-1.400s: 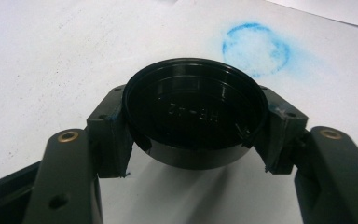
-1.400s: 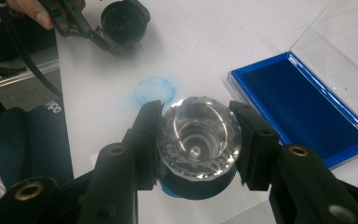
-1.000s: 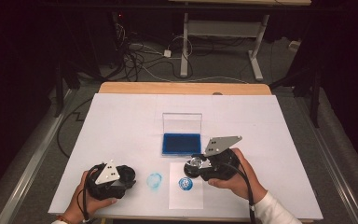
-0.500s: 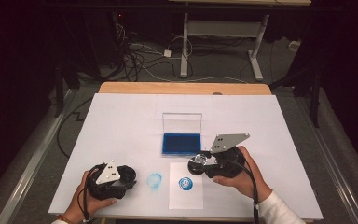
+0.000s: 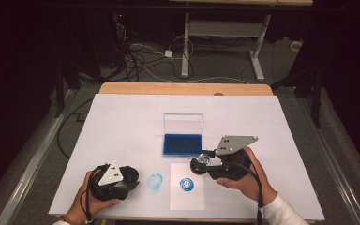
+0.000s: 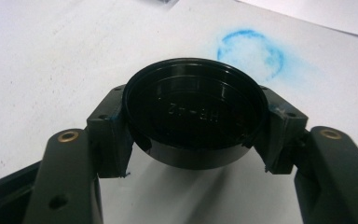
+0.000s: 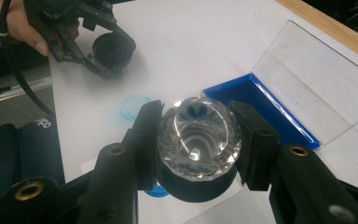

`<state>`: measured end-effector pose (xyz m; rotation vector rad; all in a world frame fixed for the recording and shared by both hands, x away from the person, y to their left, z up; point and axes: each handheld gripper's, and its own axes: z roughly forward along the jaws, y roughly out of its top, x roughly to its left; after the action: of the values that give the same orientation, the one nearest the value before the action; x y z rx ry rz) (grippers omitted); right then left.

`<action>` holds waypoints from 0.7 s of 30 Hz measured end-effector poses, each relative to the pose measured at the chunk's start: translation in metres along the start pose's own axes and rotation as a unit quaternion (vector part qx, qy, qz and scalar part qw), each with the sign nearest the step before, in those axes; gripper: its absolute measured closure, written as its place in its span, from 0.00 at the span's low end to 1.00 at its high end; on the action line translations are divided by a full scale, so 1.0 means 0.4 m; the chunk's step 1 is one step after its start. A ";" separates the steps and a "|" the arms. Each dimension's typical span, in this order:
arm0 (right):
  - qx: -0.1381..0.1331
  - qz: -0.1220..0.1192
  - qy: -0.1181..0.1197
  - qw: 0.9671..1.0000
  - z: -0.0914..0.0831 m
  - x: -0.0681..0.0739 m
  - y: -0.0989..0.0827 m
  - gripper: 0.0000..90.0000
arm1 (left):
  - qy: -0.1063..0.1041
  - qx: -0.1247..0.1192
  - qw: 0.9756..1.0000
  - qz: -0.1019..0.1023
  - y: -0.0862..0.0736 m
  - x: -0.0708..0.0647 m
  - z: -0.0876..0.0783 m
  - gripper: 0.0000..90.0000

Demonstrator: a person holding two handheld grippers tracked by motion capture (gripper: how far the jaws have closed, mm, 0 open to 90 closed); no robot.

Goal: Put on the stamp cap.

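Since a second ago the right gripper (image 5: 200, 164) has lifted up and back from the paper (image 5: 187, 186), so the round blue print (image 5: 187, 184) it was beside now lies clear in front of it; the left gripper (image 5: 130, 177) has kept its place near the desk's (image 5: 122, 122) front left. Right jaws are closed on a stamp (image 7: 198, 135), a clear faceted knob on a black base, gripped at both sides and held above the paper's far edge, just short of the ink pad (image 5: 182, 144). That pad is an open blue tray with its clear lid (image 5: 183, 124) standing up behind it, at the middle of the desk. Left jaws are closed on a black round cap (image 6: 194, 116), hollow side up, with raised letters inside that are too dim to read. Just beyond the cap, a smudged blue ring (image 5: 155, 181) marks the white desk, between the left gripper and the paper.
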<state>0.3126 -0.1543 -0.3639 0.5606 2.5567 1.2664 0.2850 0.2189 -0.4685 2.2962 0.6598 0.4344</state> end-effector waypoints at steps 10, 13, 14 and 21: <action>-0.020 0.002 -0.016 1.000 -0.037 -0.005 0.007 0.64 | -0.024 -0.018 0.999 -0.015 0.010 -0.017 0.001 0.40; -0.025 -0.001 -0.017 1.000 -0.042 -0.002 0.010 0.64 | -0.039 -0.029 0.999 -0.008 0.033 -0.041 0.008 0.40; -0.028 -0.001 -0.018 0.999 -0.045 -0.001 0.012 0.64 | -0.044 -0.032 0.999 -0.001 0.046 -0.050 0.013 0.40; -0.037 0.001 -0.018 0.999 -0.048 0.003 0.019 0.64 | -0.070 -0.038 0.997 0.005 0.084 -0.068 0.043 0.40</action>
<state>0.3060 -0.1632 -0.3464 0.5657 2.4703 1.3321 0.2821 0.1732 -0.4599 2.2348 0.5530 0.2954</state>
